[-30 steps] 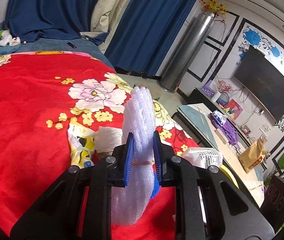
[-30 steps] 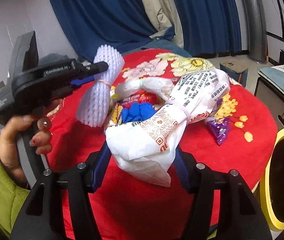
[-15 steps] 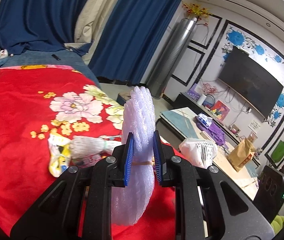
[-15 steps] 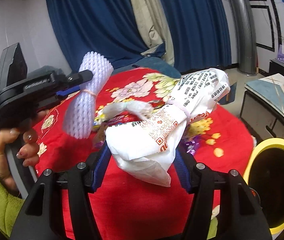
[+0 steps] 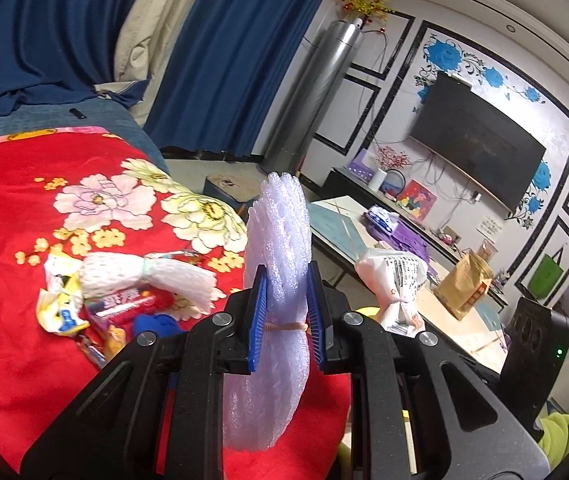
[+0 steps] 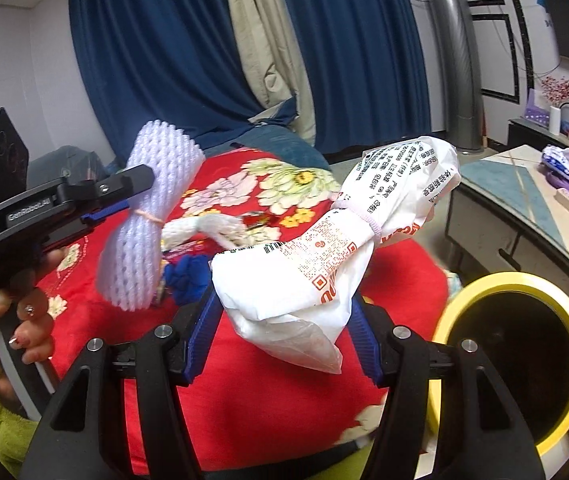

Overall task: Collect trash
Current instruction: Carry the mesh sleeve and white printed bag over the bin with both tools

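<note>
Trash is in both grippers now, and the yellow-rimmed bin (image 6: 512,364) is the landmark to judge everything from. The left gripper (image 5: 284,320) is squeezed nearly shut on a bundle of white foam netting (image 5: 278,280), pinched at its rubber-banded waist; it hangs well to the left of the bin, above the red flowered blanket (image 5: 16,208). The right gripper (image 6: 284,332) stands about half open, its jaws clamped on a knotted white plastic bag (image 6: 332,252) that sits just left of the bin's rim, not yet over the opening.

Risks, as I judge them: the bag is gripped by its loose lower end, so the slick film could slide out before it clears the rim and land on the floor beside the bin. The netting is soft and springy; released too early, it would drop back onto the blanket. More litter stays on the blanket, farther left of the bin: a second net sleeve (image 5: 140,276), snack wrappers (image 5: 60,304) and a blue scrap (image 6: 188,280). These could be overlooked.
</note>
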